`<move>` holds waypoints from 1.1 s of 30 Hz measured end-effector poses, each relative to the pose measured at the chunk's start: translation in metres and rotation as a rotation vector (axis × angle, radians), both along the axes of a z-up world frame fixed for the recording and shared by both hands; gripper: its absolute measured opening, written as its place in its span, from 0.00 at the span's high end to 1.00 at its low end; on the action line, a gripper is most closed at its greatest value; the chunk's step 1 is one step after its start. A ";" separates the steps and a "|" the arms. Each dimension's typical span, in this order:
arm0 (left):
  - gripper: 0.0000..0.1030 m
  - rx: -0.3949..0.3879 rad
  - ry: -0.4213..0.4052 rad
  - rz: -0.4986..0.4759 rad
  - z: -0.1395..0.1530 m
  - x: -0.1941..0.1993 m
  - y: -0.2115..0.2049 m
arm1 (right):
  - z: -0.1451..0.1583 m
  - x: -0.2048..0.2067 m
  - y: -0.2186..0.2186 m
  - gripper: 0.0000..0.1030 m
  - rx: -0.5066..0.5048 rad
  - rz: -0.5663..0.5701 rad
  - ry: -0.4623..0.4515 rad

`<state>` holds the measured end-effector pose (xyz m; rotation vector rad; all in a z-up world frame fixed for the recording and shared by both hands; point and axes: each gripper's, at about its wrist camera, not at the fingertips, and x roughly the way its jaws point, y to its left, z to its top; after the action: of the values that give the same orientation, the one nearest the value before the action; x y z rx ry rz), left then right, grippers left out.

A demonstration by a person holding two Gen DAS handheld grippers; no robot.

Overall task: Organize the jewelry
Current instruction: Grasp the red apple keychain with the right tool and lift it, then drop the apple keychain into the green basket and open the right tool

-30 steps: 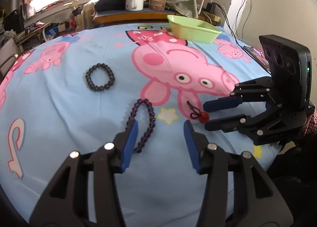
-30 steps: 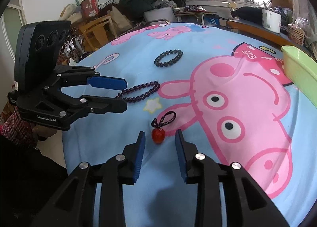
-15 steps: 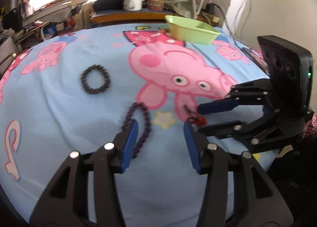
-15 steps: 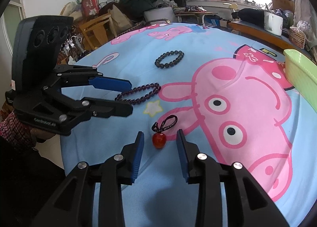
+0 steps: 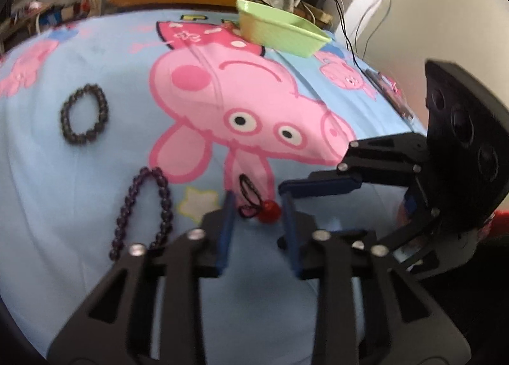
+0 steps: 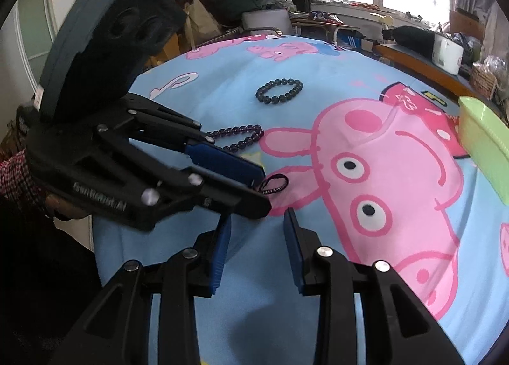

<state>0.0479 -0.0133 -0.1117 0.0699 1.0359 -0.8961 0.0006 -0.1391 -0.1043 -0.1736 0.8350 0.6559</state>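
With the dark bead bracelet (image 5: 84, 115) and the long purple bead strand (image 5: 143, 210) lying untouched at left, the left gripper (image 5: 258, 206), jaws spread, frames the red bead charm with black cord loop (image 5: 270, 208), so closing on it seems next, while the right gripper (image 6: 257, 221) waits spread near the green plastic tray (image 5: 280, 31).

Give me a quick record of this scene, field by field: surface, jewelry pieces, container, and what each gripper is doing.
surface: blue cartoon-pig bedsheet
jewelry: round black bead bracelet; long purple bead strand; red bead charm on black cord loop
container: light green plastic tray, at far edge
left gripper: jaws open, either side of the red charm
right gripper: jaws open, holding nothing
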 end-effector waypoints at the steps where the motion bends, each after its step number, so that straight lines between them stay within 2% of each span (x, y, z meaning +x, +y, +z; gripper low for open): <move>1: 0.86 -0.015 0.026 0.007 -0.002 0.003 0.002 | 0.000 0.001 0.002 0.96 -0.007 0.004 -0.004; 7: 0.87 -0.067 0.065 0.032 -0.001 0.005 0.008 | 0.001 0.007 0.011 1.00 -0.059 0.037 -0.038; 11: 0.87 -0.129 0.098 0.043 0.009 0.015 0.012 | 0.005 0.015 -0.002 1.00 -0.009 0.005 -0.027; 14: 0.87 -0.140 0.076 0.030 0.021 0.022 0.001 | 0.016 0.021 -0.016 1.00 0.035 -0.049 -0.057; 22: 0.87 -0.184 -0.010 -0.049 0.072 0.058 -0.056 | 0.054 0.037 -0.070 1.00 0.112 -0.238 -0.196; 26: 0.87 -0.205 -0.023 -0.099 0.094 0.083 -0.093 | 0.071 0.052 -0.101 1.00 0.131 -0.324 -0.260; 30: 0.87 -0.222 -0.021 -0.143 0.106 0.111 -0.133 | 0.083 0.069 -0.136 1.00 0.129 -0.405 -0.310; 33: 0.87 -0.207 -0.018 -0.162 0.106 0.130 -0.168 | 0.082 0.084 -0.162 1.00 0.130 -0.464 -0.316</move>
<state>0.1781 -0.1814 -0.0053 -0.0124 0.9247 -1.1436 0.0846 -0.3010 -0.0227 0.0366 0.4993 0.2344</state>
